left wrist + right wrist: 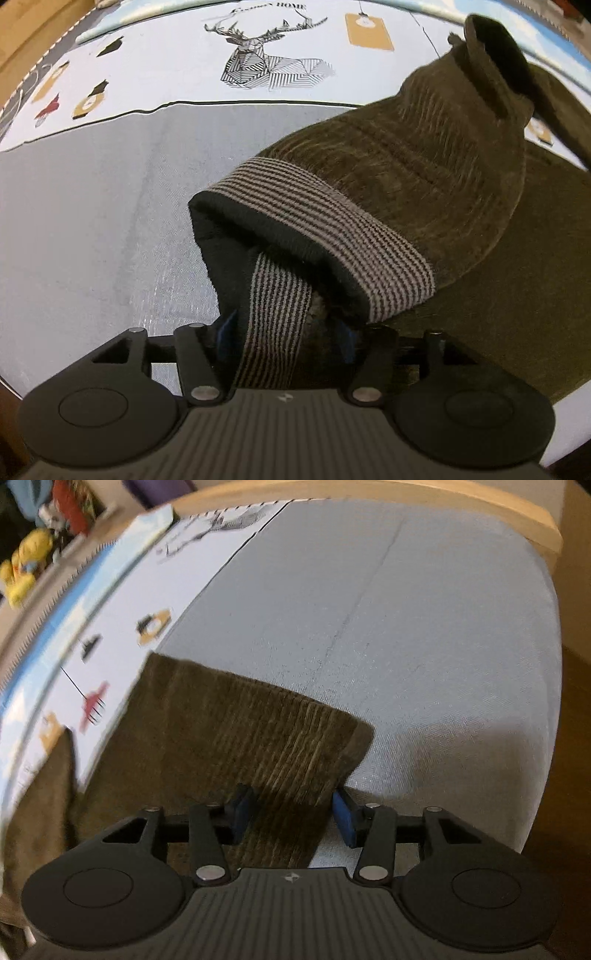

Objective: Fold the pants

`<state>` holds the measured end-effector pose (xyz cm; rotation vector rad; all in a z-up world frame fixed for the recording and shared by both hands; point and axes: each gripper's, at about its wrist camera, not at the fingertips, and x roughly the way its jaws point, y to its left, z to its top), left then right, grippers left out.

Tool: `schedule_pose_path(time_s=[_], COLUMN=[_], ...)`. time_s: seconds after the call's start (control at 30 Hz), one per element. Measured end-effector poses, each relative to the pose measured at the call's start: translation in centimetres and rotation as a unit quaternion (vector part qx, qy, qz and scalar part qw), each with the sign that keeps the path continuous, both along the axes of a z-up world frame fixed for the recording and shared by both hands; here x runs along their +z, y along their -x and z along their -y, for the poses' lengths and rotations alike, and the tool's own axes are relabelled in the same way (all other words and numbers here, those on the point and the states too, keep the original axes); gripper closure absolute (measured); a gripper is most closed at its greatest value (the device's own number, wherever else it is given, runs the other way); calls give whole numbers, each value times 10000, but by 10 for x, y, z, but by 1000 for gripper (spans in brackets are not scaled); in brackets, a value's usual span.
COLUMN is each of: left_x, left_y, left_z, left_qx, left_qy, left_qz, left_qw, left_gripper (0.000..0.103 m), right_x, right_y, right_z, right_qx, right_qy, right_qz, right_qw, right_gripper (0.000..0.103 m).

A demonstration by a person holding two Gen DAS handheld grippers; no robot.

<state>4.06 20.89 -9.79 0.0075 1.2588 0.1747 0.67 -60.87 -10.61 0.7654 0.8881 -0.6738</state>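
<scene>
Dark olive corduroy pants with a grey-and-black striped waistband lie on a grey sheet. My left gripper is shut on the waistband and holds that end lifted, the fabric bunched in front of the jaws. In the right wrist view a pant leg end hangs from my right gripper, which is shut on the hem and holds it above the sheet. More of the olive fabric lies at the left.
The grey sheet covers a bed, with a printed white band showing a deer drawing and small coloured motifs. A wooden bed edge curves along the far side. Yellow toys sit beyond the bed at far left.
</scene>
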Motion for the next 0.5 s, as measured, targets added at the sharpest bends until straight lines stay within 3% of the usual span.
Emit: schedule_pose_path(time_s=[0.03,0.1,0.2,0.33,0.43,0.5], left_x=[0,1,9,18,20,18], left_y=[-2,-4,-3,6,17,23], left_z=[1,0,6,27,25,12], left_qx=[10,54,-70,-637,-639,-411], left_qy=[-41,-140,-126,-18,-201,-196], left_qz=[17,100,328,509,453,333], left_qw=[10000,9998,9994,9967,9967,9984], left_gripper=[44,61,75,78,78,77], right_x=[1,6,30,41,29,17], right_y=[-4,-2,16,48,59,52], right_z=[-1,2,7,17,26,24], right_qx=[79,-31,-490,-1295,-1248,-690], right_qy=[97,120,440,700,327,6], right_qz=[-17,98,486,185,-35,-212], right_qw=[9999,9999,9966,9889,9916,9974], right_gripper=[97,97,98,98,97,96])
